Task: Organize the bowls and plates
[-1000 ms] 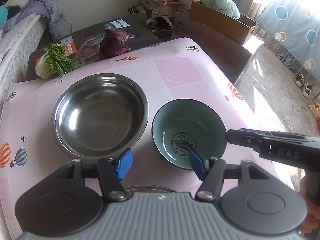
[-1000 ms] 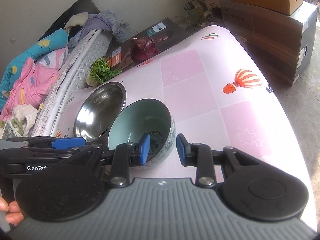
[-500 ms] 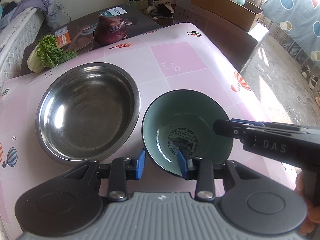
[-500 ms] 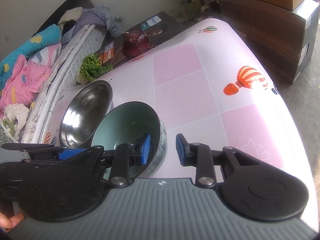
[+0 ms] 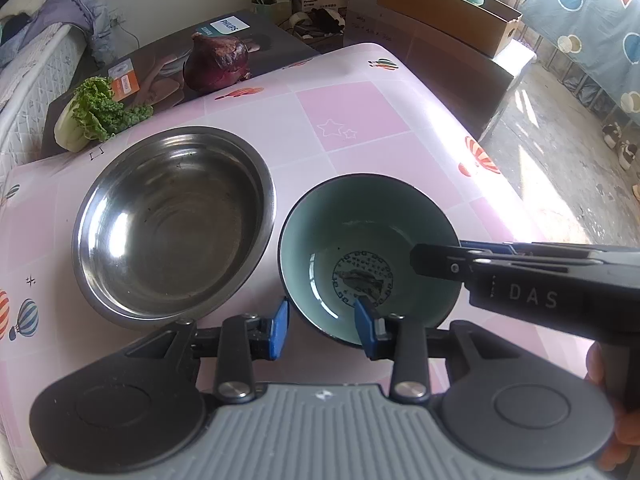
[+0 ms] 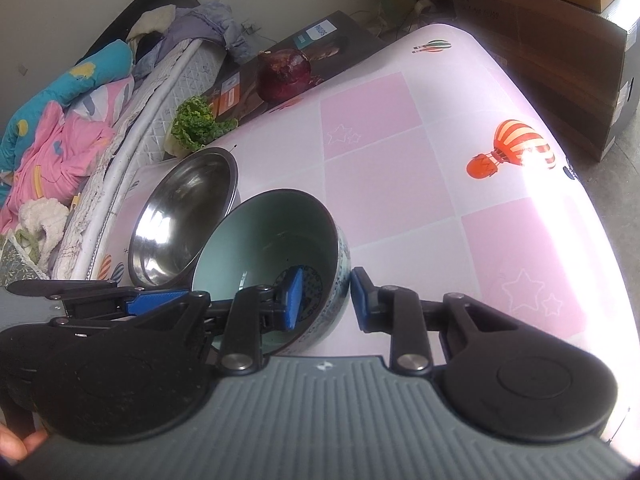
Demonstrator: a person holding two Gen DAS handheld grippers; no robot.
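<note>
A teal ceramic bowl (image 5: 368,248) with a dark rim stands on the pink table, right of a large steel bowl (image 5: 172,224). My left gripper (image 5: 322,326) straddles the teal bowl's near rim, one finger outside, one inside, pads close on the wall. My right gripper (image 6: 324,300) straddles the same bowl's (image 6: 272,248) right rim with a small gap at each pad; its fingers also show in the left wrist view (image 5: 440,260). The steel bowl (image 6: 184,216) lies behind it.
A red cabbage (image 5: 218,62) and a leafy green (image 5: 96,114) lie on a dark box at the table's far edge. Cardboard boxes (image 5: 444,12) stand beyond the table. A bed with bedding (image 6: 68,120) runs along the left. The table's right edge (image 6: 580,184) drops to the floor.
The left gripper has narrowed from wide open onto the teal bowl's near rim. Both views have moved closer to the bowl. The right gripper keeps its place over the right rim.
</note>
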